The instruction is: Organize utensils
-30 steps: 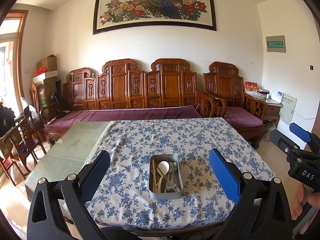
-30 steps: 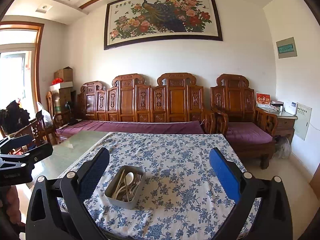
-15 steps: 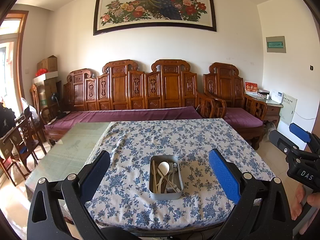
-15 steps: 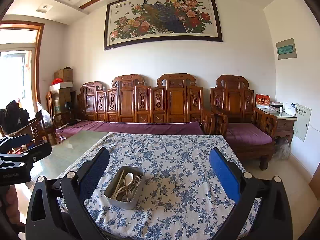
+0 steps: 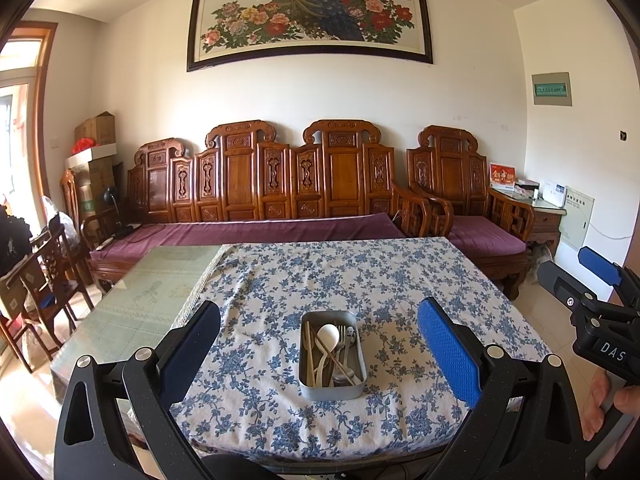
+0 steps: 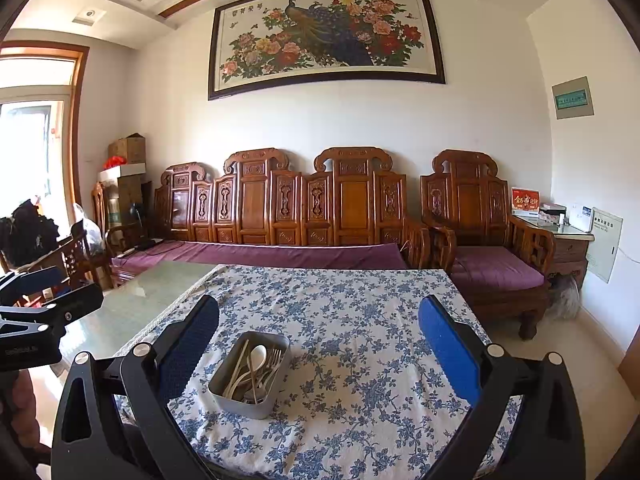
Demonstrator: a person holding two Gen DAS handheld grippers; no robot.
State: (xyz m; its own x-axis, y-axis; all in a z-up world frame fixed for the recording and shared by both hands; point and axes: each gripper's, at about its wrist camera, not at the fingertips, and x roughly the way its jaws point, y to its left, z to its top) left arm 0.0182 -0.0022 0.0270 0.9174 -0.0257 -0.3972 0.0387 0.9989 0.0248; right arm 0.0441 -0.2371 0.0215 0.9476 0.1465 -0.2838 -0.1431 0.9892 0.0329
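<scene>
A grey metal tin (image 5: pixel 331 390) sits on the blue floral tablecloth (image 5: pixel 340 280) near the front edge. It holds a white spoon (image 5: pixel 328 334), forks, chopsticks and other utensils in a loose pile. The tin also shows in the right wrist view (image 6: pixel 244 398), left of centre. My left gripper (image 5: pixel 320 344) is open and empty, held above and in front of the tin. My right gripper (image 6: pixel 320 348) is open and empty, to the right of the tin. Each gripper shows at the edge of the other's view.
The cloth covers the right part of a glass-topped table (image 5: pixel 132 304). A carved wooden sofa (image 5: pixel 280 184) with purple cushions stands behind the table. An armchair (image 5: pixel 472 208) stands at the right and wooden chairs (image 5: pixel 44 276) at the left.
Both views have shifted only slightly; the tin sits a little lower in the left wrist view. Both grippers stay open and empty.
</scene>
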